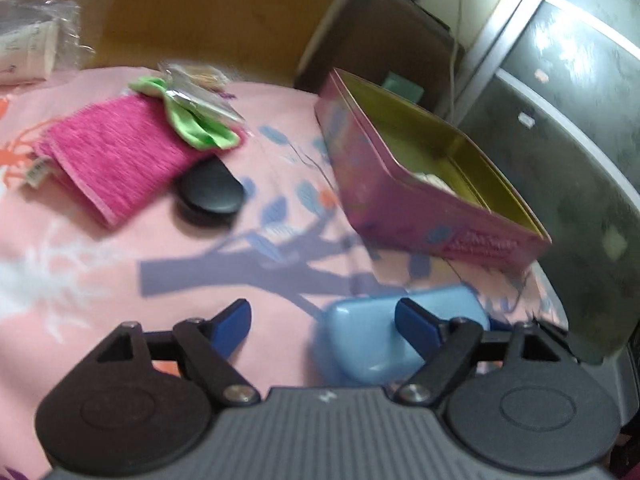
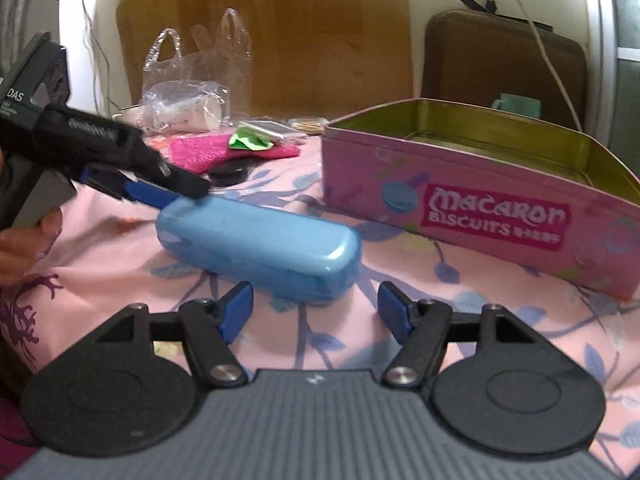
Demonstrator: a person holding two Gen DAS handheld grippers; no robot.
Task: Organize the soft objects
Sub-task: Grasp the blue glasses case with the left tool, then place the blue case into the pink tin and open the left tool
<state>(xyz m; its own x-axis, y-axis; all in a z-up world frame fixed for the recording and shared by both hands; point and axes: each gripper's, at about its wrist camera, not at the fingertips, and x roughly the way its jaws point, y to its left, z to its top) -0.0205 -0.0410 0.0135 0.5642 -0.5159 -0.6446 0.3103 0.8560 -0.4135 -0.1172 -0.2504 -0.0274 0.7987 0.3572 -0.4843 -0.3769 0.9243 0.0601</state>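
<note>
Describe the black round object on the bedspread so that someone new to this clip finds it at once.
Start at the open pink biscuit tin on the pink bedspread. Toward the folded magenta towel, a small black disc lies beside the towel's near edge. It is the only dark, flat, round item there; the blue case is long and glossy.

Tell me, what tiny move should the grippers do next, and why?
Probably close the left gripper on the near end of the blue case. Its jaws are open with one finger already over that end, the right gripper is open and holds nothing, and the pink biscuit tin stands open beside it.
</note>
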